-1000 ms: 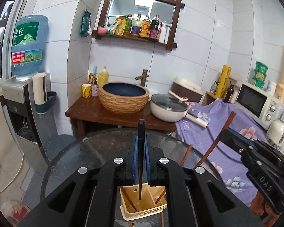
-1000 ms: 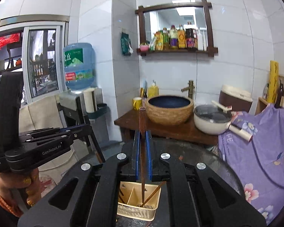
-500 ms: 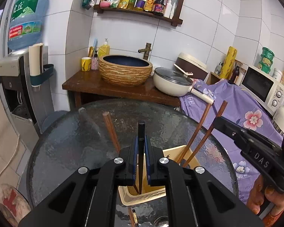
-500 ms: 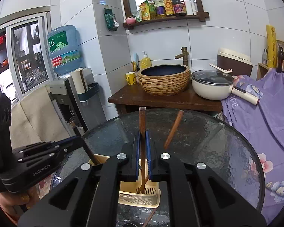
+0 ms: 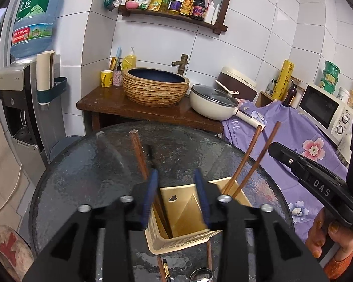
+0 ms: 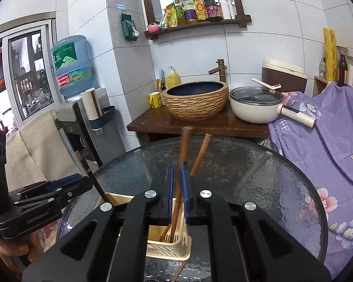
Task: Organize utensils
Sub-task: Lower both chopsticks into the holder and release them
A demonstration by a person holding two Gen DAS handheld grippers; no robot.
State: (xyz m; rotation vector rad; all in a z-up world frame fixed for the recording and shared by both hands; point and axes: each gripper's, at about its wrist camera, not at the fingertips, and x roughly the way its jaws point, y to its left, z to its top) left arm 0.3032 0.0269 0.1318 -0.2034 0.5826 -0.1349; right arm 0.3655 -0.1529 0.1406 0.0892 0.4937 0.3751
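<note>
A cream utensil holder [image 5: 176,242] [image 6: 167,249] stands on the round glass table [image 5: 82,176]. My left gripper [image 5: 175,176] hovers over it with its jaws opening. A black chopstick [image 5: 151,157] leans loose by the left pad, its lower end in the holder next to a brown chopstick [image 5: 136,150]. My right gripper [image 6: 177,166] is shut on a brown chopstick [image 6: 184,145] whose tip reaches into the holder. A second brown chopstick [image 6: 201,155] leans beside it. The left gripper [image 6: 84,185] shows at the left of the right wrist view.
A spoon [image 5: 200,277] and loose chopsticks [image 5: 163,268] lie on the glass in front of the holder. Behind the table are a wooden stand with a woven basin [image 5: 155,87] and a lidded pot [image 5: 214,103]. Purple cloth [image 5: 306,141] lies right, a water dispenser [image 5: 18,98] left.
Both grippers have sunk toward the holder. The left jaws have parted and let go of the black chopstick, which now leans in the holder. The right gripper still holds its brown chopstick.
</note>
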